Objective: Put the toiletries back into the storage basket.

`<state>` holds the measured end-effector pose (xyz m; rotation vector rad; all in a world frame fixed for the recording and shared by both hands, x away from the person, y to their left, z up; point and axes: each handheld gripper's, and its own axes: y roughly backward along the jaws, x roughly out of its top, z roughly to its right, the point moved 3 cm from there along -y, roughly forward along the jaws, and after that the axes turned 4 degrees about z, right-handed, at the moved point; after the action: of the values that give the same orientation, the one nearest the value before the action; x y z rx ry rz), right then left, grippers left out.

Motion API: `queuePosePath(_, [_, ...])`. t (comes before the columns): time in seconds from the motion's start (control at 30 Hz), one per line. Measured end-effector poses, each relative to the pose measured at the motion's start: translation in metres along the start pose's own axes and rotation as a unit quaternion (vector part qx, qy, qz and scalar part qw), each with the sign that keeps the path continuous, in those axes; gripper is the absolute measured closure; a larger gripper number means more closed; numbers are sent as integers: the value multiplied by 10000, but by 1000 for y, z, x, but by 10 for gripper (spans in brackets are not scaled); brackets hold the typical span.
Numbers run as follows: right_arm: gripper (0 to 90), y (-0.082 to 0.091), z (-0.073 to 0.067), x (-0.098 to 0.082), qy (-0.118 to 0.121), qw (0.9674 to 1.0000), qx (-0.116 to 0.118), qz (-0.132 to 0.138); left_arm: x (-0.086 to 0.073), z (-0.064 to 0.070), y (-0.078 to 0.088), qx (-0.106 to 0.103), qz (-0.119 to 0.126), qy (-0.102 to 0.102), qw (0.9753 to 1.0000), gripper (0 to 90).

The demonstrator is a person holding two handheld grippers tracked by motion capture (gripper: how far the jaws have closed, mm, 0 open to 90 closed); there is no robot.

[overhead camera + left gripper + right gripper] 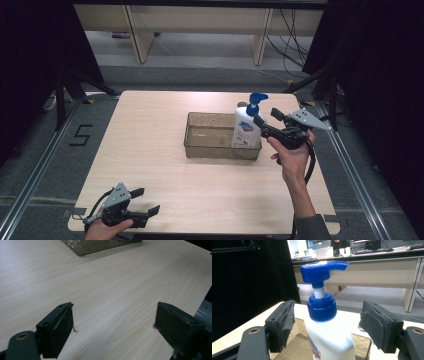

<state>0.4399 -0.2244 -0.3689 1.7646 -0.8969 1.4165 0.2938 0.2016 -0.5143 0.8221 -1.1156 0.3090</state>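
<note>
A white pump bottle (246, 129) with a blue pump head (322, 268) stands upright at the right end of a clear brownish tray (207, 149) in the middle of the table. My right gripper (267, 117) is at the bottle's right side, level with its neck. In the right gripper view the right gripper (328, 320) has a jaw on each side of the bottle's shoulder (329, 337), with a gap at each pad, so it is open. My left gripper (146, 201) rests at the table's near left corner, open. In its own view the left gripper (113, 320) has only bare wood between the jaws.
The wooden table (150, 145) has a wide bare area left of and in front of the tray. The tray's corner (85, 247) lies far ahead in the left gripper view. Desks (200, 25) and cables stand on the floor beyond the far edge.
</note>
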Motion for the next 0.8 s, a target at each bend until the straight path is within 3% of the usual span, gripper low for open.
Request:
queuePosePath(0.3, [278, 2, -2, -3, -123, 9999, -3, -40, 0, 1, 0, 11, 27, 22, 10000, 148])
queuePosePath(0.8, [273, 11, -3, -5, -79, 9999, -83, -116, 0, 0, 0, 32, -13, 5, 10000, 148])
